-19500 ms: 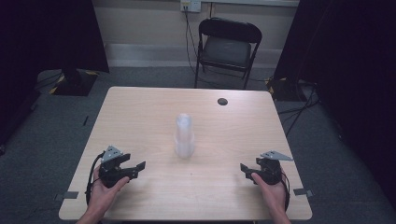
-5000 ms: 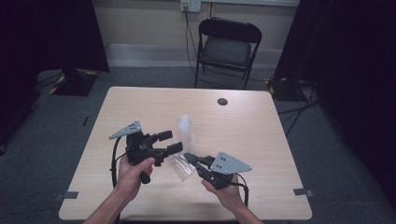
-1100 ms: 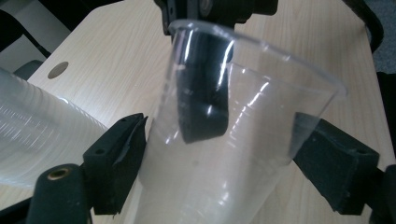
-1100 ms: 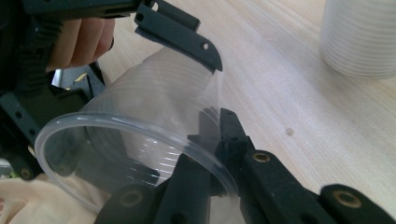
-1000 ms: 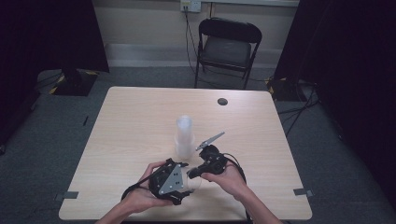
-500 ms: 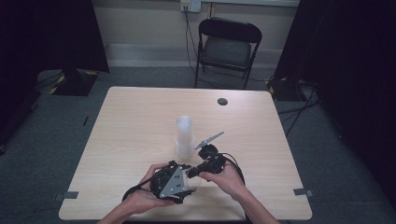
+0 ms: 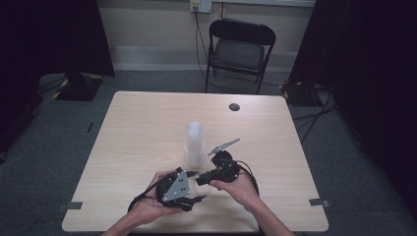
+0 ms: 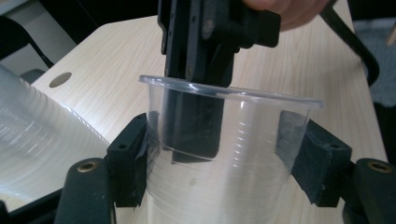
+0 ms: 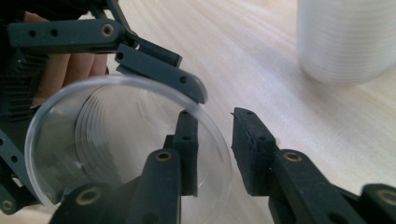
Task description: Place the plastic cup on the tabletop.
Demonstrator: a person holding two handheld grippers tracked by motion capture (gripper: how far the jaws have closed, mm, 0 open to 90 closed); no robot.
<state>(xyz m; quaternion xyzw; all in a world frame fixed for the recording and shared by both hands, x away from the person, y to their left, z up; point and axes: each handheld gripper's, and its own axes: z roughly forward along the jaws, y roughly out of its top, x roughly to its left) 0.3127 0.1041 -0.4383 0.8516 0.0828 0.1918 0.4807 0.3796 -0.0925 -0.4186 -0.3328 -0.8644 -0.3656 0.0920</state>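
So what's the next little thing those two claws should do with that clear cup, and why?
Probably close the right gripper: its jaws straddle the rim of the clear cup, one inside, one outside, with a gap. The left gripper clamps the cup's sides, so pinching the rim would let the hands pull against each other.

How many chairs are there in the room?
1: a black folding metal chair stands beyond the far edge of the light wooden table, against the wall. Others may be hidden in the dark sides.
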